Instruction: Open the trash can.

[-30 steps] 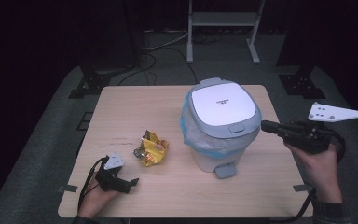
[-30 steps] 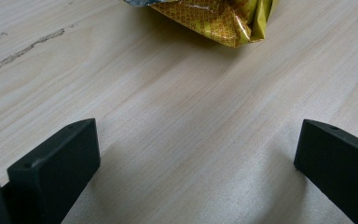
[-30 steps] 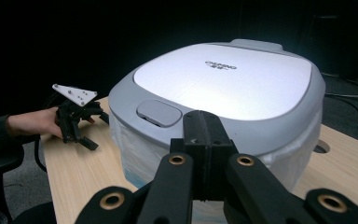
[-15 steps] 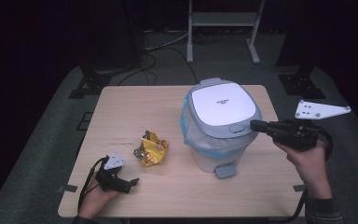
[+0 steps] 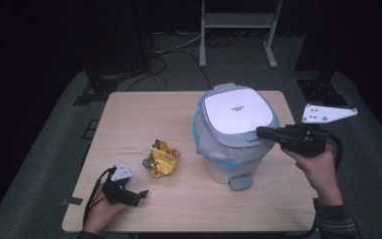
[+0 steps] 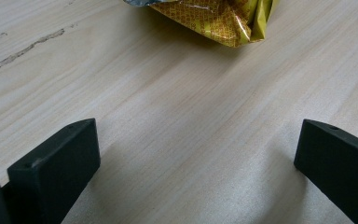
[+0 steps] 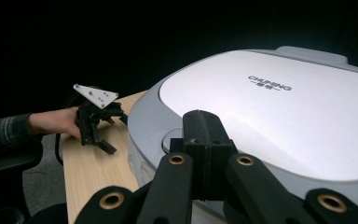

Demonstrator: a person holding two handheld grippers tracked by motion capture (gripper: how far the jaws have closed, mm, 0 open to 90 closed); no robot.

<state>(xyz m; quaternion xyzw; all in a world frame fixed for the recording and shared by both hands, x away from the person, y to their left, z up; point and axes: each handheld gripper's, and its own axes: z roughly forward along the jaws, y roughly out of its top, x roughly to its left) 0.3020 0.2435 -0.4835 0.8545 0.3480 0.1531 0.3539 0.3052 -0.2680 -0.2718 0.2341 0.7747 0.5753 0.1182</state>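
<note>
So compared with a second back, my right tongs [image 5: 261, 132] have slid in from the desk's right edge toward the bin [image 5: 236, 137], and their tip now sits right at the lid's [image 5: 236, 108] front rim by the little round button; I can't tell if it's actually touching. They're pinched fully together with nothing between them. The left tongs [image 5: 138, 195] haven't budged, and neither have the wrapper [image 5: 161, 158] or the bin.

The left tongs sit low over the desk [image 5: 144, 114] near its front-left corner, jaws spread wide with bare wood between them, gripping nothing. The wrapper lies just ahead of them, a bit left of the bin and apart from it.

Room-wise: lots of open wood on the left half and behind the wrapper. The bin takes up the right half, so there's only a narrow strip between it and the right edge, and my right hand hangs out past that edge.

Lid is smooth glossy white in a grey rounded frame, with a blue-edged bag liner bunched under it and a grey pedal [image 5: 240, 182] at the front. Wrapper is crinkly yellow foil, silver inside. Desk is pale wood grain with a few scuffs.
</note>
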